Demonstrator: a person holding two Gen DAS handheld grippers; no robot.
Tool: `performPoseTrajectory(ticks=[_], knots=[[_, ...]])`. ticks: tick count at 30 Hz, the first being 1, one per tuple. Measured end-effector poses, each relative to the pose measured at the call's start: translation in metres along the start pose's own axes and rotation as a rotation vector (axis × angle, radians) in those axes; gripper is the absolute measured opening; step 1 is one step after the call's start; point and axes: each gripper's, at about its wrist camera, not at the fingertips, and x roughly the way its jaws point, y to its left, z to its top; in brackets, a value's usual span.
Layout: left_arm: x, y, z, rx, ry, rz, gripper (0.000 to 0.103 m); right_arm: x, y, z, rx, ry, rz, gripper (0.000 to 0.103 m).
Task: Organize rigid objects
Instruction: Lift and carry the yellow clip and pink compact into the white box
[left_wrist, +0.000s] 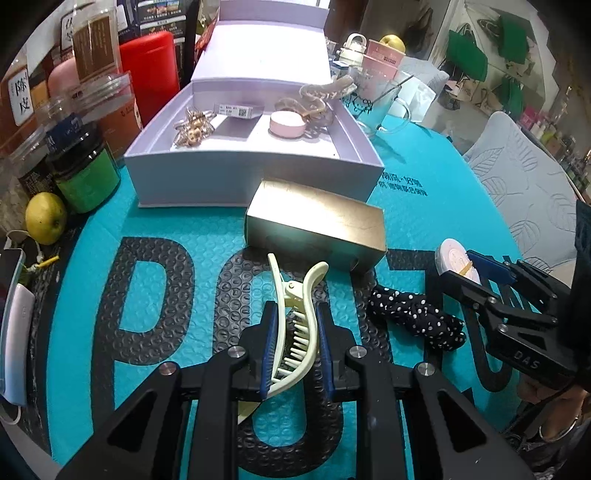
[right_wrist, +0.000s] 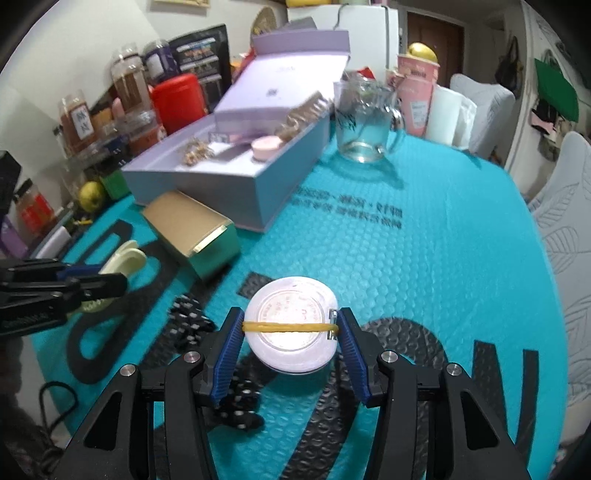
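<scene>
The left gripper (left_wrist: 293, 347) pinches the light, stiff, springy hair clip (left_wrist: 295, 325) mid-body, while the right gripper (right_wrist: 291, 330) squeezes the slick round case (right_wrist: 291, 325) across its rim.

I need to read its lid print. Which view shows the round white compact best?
The right wrist view: the round white compact faces the camera between the right tool. The left wrist view shows only its edge.

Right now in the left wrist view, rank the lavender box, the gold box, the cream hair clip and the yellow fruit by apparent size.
1. lavender box
2. gold box
3. cream hair clip, though nearness inflates it
4. yellow fruit
</scene>
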Motion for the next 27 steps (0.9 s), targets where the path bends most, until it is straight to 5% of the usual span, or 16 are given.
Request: performPoseTrajectory(ticks=[14,27], knots=[[-0.034,0.0,0.005,0.01,-0.062,0.018,0.021,-0.034,0.037,0.012,-0.082,-0.064,0.137,0.051],[-0.045,0.003,0.048,0.034,-0.139,0.014,0.021,-0.035,0.051,0.048,-0.152,-0.069,0.238,0.051]])
